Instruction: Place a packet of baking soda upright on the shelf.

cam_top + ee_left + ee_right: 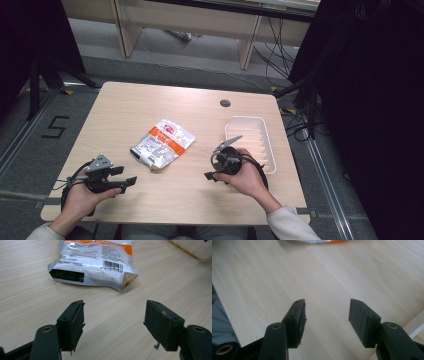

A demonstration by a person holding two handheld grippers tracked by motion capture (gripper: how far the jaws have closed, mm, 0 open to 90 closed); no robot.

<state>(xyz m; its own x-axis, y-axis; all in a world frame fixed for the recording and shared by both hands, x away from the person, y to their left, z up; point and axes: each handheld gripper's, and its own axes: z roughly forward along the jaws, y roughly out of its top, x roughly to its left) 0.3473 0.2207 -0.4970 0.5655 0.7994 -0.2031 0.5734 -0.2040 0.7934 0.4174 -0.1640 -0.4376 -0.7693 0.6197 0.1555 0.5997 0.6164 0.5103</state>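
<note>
My left gripper [113,322] sits at the table's [125,107] near left edge, jaws wide, holding nothing, bare wood ahead up to the snack packet [93,262] at mid-table. My right gripper [325,322], likewise wide and empty, hovers beside the white tray [265,127].

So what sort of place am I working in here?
Most likely a lab or recording workspace: a plain wooden table with a cable hole, loose cables on the floor behind, and tape markings on grey carpet.
</note>
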